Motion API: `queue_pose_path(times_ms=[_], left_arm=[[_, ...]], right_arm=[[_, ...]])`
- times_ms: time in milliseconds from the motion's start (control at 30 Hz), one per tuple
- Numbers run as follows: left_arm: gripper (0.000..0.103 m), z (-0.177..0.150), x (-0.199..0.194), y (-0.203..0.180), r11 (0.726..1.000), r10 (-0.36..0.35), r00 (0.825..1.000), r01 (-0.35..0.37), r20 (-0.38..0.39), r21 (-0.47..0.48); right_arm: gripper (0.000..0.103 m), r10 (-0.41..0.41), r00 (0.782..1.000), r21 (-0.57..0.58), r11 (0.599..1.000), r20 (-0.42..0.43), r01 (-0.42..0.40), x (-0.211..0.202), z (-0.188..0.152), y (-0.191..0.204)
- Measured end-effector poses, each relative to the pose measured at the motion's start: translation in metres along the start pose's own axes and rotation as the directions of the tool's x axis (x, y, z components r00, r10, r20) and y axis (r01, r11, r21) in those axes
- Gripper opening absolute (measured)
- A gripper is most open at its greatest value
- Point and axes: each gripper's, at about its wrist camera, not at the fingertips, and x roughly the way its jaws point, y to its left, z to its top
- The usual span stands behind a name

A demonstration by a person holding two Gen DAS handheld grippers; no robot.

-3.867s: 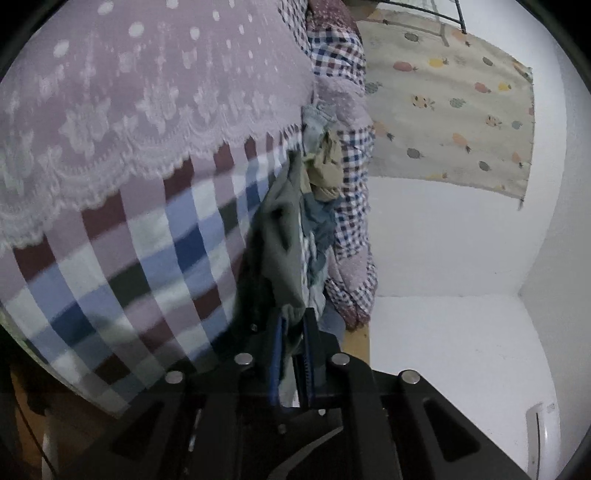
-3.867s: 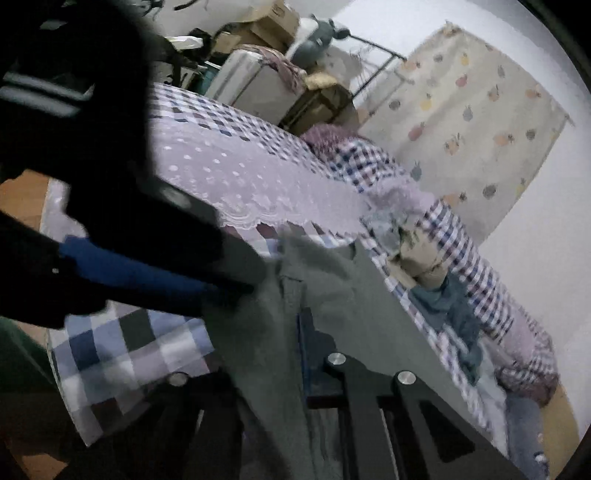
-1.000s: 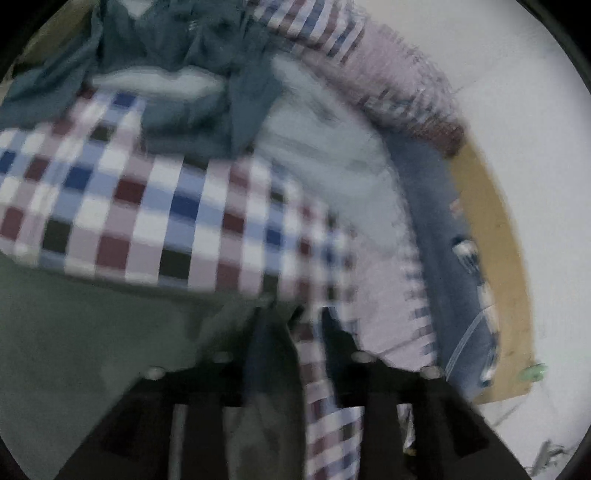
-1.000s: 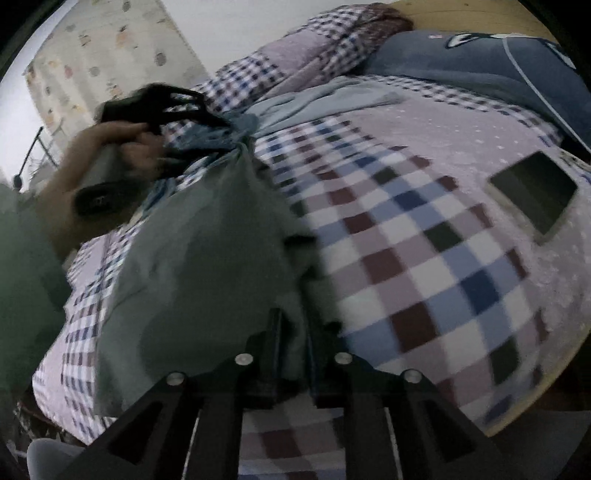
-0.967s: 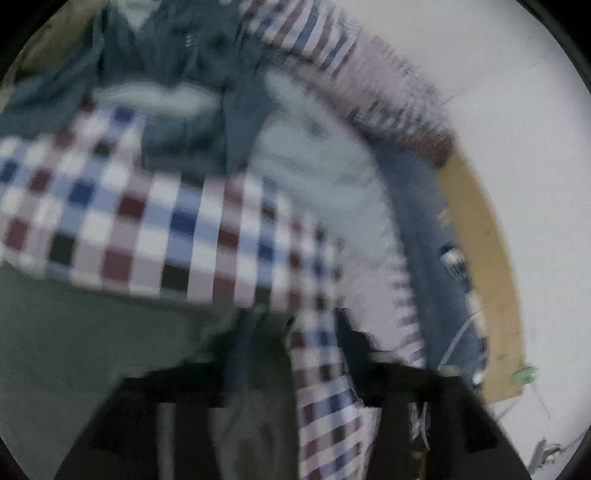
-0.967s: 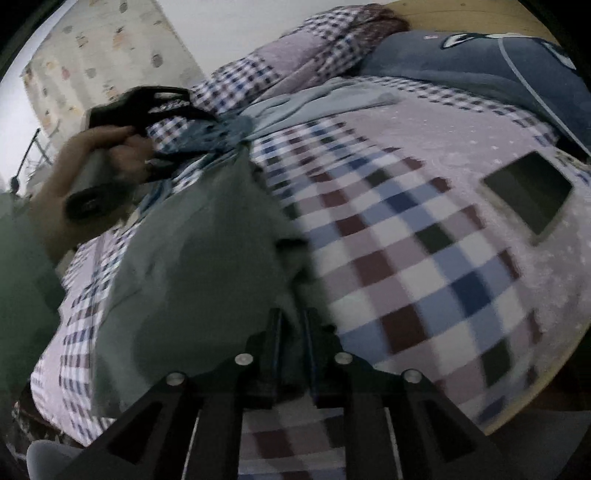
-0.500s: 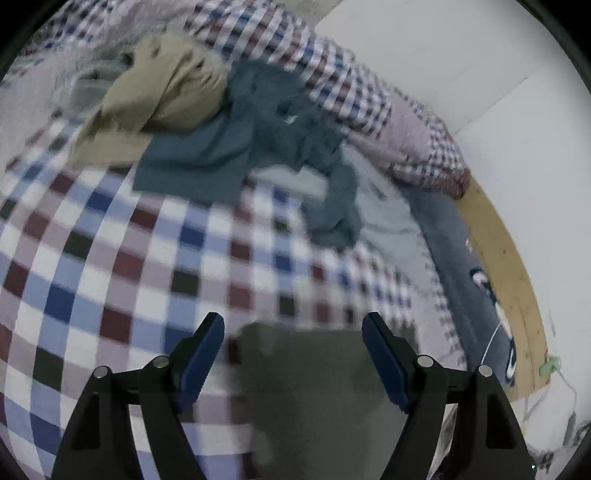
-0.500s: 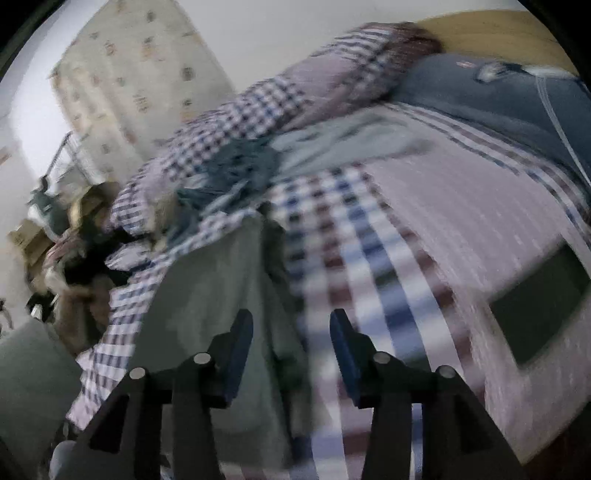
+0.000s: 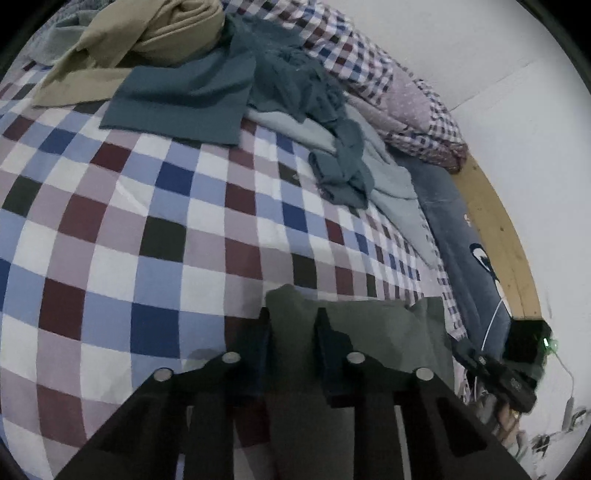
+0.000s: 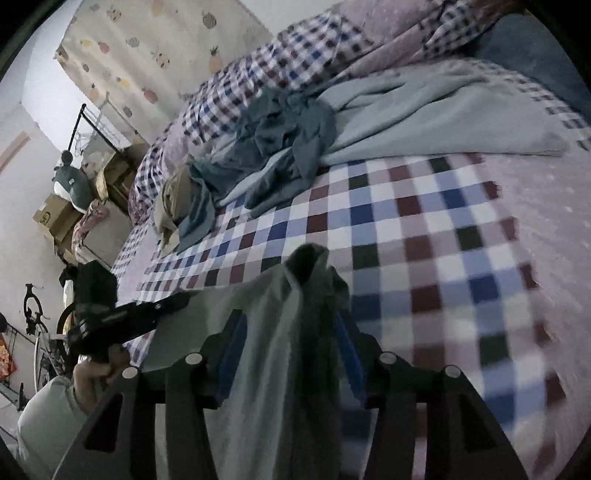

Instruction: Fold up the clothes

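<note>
A grey-green garment [image 9: 373,325] lies on the checked bedspread [image 9: 147,229]. One corner of it stands up between the fingers of my left gripper [image 9: 291,325], which have come in tight on the cloth. In the right wrist view the same garment [image 10: 258,387] bunches up in a peak between the blue pads [image 10: 232,343] of my right gripper [image 10: 288,336], whose jaws stand well apart. The left gripper [image 10: 122,317] shows there at the garment's far edge, held by a hand [image 10: 92,373].
A heap of clothes sits further up the bed: a tan piece [image 9: 147,33], teal pieces [image 9: 192,92] and a pale blue one [image 9: 388,184]. A wooden bed rail [image 9: 495,221] and white wall bound the right side. Boxes and a rack [image 10: 55,214] stand beyond the bed.
Both grippers let go of the garment after laying it on the bed. The left one, wide open half a second ago, has since come in on a corner; the right stays open.
</note>
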Motion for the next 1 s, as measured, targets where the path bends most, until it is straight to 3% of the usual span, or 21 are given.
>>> queue_pose_path(times_ms=[33, 67, 100, 167, 233, 267, 333, 367, 400, 467, 600, 767, 867, 1000], left_arm=[[0.016, 0.000, -0.003, 0.000, 1.000, -0.007, 1.000, 0.007, 0.020, 0.006], [0.015, -0.001, -0.009, 0.003, 1.000, -0.026, 0.998, 0.026, 0.055, -0.005], [0.014, -0.001, -0.013, 0.005, 0.999, -0.037, 0.996, 0.038, 0.076, -0.017], [0.014, -0.003, -0.015, 0.010, 0.998, -0.043, 0.994, 0.046, 0.101, -0.031], [0.014, -0.005, -0.012, 0.015, 0.998, -0.041, 0.995, 0.046, 0.093, -0.045], [0.014, -0.005, -0.011, 0.019, 0.996, -0.059, 0.995, 0.065, 0.083, -0.065], [0.019, -0.004, -0.011, 0.025, 0.990, -0.093, 0.993, 0.100, 0.074, -0.094], [0.021, -0.005, -0.012, 0.027, 0.988, -0.110, 0.991, 0.117, 0.073, -0.105], [0.022, -0.005, -0.012, 0.029, 0.984, -0.126, 0.989, 0.134, 0.073, -0.116], [0.025, -0.005, -0.013, 0.033, 0.976, -0.159, 0.985, 0.167, 0.073, -0.138], [0.044, -0.005, -0.014, 0.036, 0.962, -0.214, 0.974, 0.223, 0.071, -0.159], [0.062, -0.005, -0.009, 0.020, 0.975, -0.200, 0.979, 0.202, 0.025, -0.092], [0.064, -0.005, -0.003, 0.011, 0.984, -0.169, 0.986, 0.169, 0.000, -0.055], [0.063, -0.005, 0.003, 0.007, 0.988, -0.140, 0.990, 0.140, 0.004, -0.073]], right_arm=[[0.043, 0.002, 1.000, -0.012, 1.000, -0.009, -0.002, 0.006, 0.003, -0.001], [0.010, 0.003, 1.000, -0.024, 1.000, -0.018, -0.003, 0.012, 0.006, -0.002], [0.002, -0.027, 1.000, -0.036, 0.999, -0.016, 0.027, 0.016, 0.009, -0.005], [0.002, -0.126, 0.992, -0.023, 0.992, 0.027, 0.127, 0.011, 0.012, -0.018], [0.002, -0.174, 0.984, 0.040, 0.984, 0.042, 0.172, 0.004, 0.013, -0.035], [0.005, -0.194, 0.980, 0.072, 0.979, 0.048, 0.190, 0.000, 0.013, -0.043], [0.007, -0.084, 0.996, 0.129, 0.989, 0.044, 0.077, -0.006, 0.009, -0.054], [0.019, -0.008, 0.999, 0.136, 0.991, 0.041, 0.003, -0.005, 0.007, -0.054], [0.044, 0.067, 0.997, 0.143, 0.987, 0.038, -0.072, -0.003, 0.004, -0.054], [0.064, 0.213, 0.976, 0.157, 0.964, 0.035, -0.216, -0.001, 0.000, -0.054], [0.066, 0.209, 0.978, 0.156, 0.967, -0.019, -0.203, 0.022, 0.001, -0.049], [0.067, 0.224, 0.972, 0.163, 0.964, -0.068, -0.210, 0.052, 0.002, -0.046], [0.068, 0.236, 0.969, 0.154, 0.963, -0.079, -0.222, 0.070, 0.009, -0.040], [0.068, 0.288, 0.954, 0.153, 0.950, -0.082, -0.273, 0.084, 0.015, -0.038]])
